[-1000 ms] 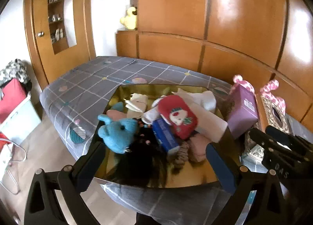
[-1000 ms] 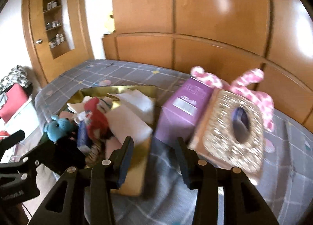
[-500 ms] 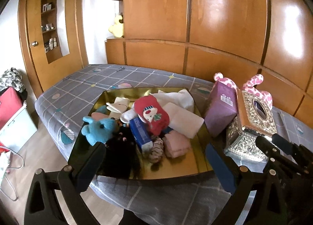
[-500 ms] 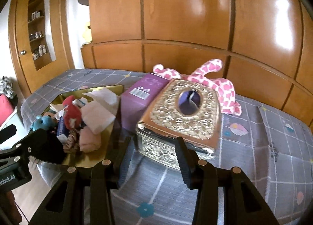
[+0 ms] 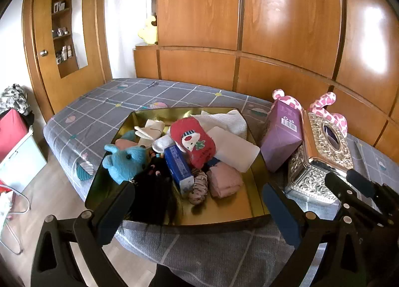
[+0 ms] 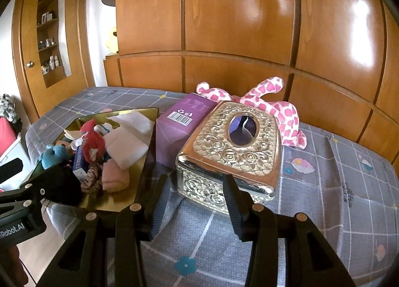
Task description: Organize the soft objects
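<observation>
A gold tray [image 5: 224, 214] on the bed holds a heap of soft things: a blue plush [image 5: 126, 161], a red sock [image 5: 193, 141], white cloths [image 5: 224, 122], a pink roll [image 5: 224, 179], a scrunchie [image 5: 198, 187], a black hairpiece [image 5: 154, 194] and a blue box [image 5: 178, 164]. My left gripper [image 5: 198, 212] is open and empty, just in front of the tray. My right gripper [image 6: 195, 204] is open and empty, in front of the ornate silver tissue box [image 6: 232, 154]. A pink spotted plush [image 6: 269, 107] lies behind that box.
A purple carton [image 6: 184, 122] leans between the tray [image 6: 147, 117] and the tissue box. The grey checked bedcover [image 6: 336, 187] spreads to the right. Wooden wall panels [image 5: 274, 25] stand behind. The floor and a red bag [image 5: 11, 130] lie at the left.
Both grippers have drawn back and swung right. The tray now sits farther off, and the tissue box and pink plush have come fully into the right wrist view. Both grippers stay open.
</observation>
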The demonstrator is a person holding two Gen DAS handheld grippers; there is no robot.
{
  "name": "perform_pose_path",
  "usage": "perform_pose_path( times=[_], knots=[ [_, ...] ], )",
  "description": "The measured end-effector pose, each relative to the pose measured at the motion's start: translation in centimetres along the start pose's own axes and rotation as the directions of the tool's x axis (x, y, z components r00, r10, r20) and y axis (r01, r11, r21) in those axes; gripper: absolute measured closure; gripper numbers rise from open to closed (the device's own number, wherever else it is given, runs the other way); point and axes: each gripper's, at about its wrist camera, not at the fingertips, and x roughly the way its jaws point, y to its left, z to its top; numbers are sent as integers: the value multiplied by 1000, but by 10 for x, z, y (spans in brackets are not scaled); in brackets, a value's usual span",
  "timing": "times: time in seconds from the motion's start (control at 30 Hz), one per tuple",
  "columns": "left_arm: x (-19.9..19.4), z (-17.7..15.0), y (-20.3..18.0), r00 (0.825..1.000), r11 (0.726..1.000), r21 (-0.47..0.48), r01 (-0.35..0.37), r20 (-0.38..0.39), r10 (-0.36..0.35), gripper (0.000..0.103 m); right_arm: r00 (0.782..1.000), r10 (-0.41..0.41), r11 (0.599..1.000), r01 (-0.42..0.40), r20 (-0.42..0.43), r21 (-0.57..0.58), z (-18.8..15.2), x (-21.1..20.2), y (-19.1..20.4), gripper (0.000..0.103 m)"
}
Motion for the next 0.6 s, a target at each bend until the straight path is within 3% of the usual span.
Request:
perform_pose_path(
  times=[0.6],
  knots=[
    [-1,1,0,1000,1000,0,-2,2,2,0,1000,1,1000,-1,3,0,1,-1,2,59]
  ],
)
